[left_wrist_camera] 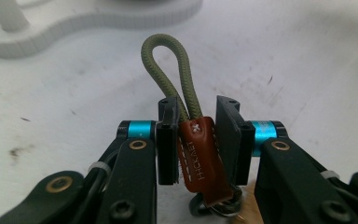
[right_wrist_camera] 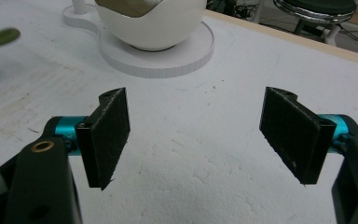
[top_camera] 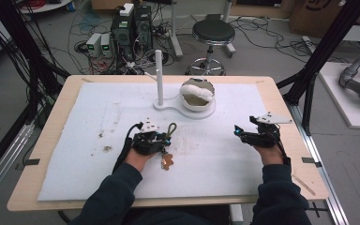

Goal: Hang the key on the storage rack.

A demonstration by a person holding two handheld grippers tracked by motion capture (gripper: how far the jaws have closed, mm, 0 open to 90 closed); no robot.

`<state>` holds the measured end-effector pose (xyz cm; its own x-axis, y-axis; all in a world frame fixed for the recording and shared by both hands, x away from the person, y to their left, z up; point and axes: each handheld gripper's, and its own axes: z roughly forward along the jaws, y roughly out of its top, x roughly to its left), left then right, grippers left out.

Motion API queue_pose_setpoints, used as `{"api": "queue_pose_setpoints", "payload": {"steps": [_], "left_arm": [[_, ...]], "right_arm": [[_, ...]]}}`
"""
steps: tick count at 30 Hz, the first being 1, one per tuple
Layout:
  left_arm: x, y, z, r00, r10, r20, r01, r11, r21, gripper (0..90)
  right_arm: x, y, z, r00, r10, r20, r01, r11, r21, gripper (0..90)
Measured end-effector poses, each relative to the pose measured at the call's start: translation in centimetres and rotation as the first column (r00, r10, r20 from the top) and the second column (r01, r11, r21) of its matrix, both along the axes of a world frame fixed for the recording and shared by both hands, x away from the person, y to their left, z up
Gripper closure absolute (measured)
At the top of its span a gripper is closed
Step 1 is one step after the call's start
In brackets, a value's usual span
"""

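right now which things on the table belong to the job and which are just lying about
In the job:
- key strap, clamped at its brown leather tab in the left hand-held gripper
- white stand with a post

Just there:
- white bowl on the stand's base
- right hand-held gripper, open over bare foam
- stool and computers behind the table

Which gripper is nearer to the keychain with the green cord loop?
Left. The left gripper is shut on the keychain, fingers pressing its brown leather tab. The right gripper sits open, well off to the right.
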<state>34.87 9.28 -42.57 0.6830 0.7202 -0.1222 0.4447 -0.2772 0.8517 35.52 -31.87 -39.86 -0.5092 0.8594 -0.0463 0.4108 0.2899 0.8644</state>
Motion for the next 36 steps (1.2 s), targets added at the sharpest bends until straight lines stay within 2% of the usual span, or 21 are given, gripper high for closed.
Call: {"api": "queue_pose_setpoints", "payload": {"steps": [3,6,12,20,24,26,31,36], "left_arm": [[0.0,1.5,0.9,0.9993,0.028,0.026,-0.026,0.9978,-0.061,70.4],[0.0,2.9,2.0,0.9963,0.045,0.073,-0.037,0.9936,-0.107,70.5],[0.4,5.0,5.0,0.9858,0.066,0.154,-0.041,0.9867,-0.157,70.5],[2.1,6.1,9.0,0.9702,0.076,0.23,-0.028,0.9785,-0.204,70.5],[3.1,6.2,10.6,0.9655,0.07,0.251,-0.018,0.9786,-0.205,70.5],[3.8,6.1,11.4,0.9638,0.066,0.259,-0.015,0.981,-0.194,70.5],[5.2,5.5,12.3,0.9653,0.066,0.253,-0.023,0.9853,-0.169,70.5],[6.3,4.4,12.7,0.9687,0.054,0.242,-0.024,0.9921,-0.123,70.4]], "right_arm": [[-0.1,0.0,0.1,1.0,-0.003,0.0,0.003,1.0,0.002,24.6],[0.0,-0.1,0.0,1.0,-0.003,0.001,0.003,1.0,0.002,24.6],[0.0,0.0,0.0,1.0,-0.003,0.002,0.003,1.0,0.001,24.6],[0.0,0.0,0.0,1.0,-0.002,0.002,0.002,1.0,0.001,24.6],[0.0,0.0,0.0,1.0,-0.003,0.0,0.003,1.0,0.004,24.6],[0.0,0.0,0.0,1.0,-0.002,0.0,0.002,1.0,0.004,24.6],[0.1,0.0,-0.1,1.0,0.0,0.0,0.0,1.0,0.007,24.6],[0.1,-0.1,-0.1,1.0,-0.002,-0.002,0.002,1.0,0.01,24.6]]}}
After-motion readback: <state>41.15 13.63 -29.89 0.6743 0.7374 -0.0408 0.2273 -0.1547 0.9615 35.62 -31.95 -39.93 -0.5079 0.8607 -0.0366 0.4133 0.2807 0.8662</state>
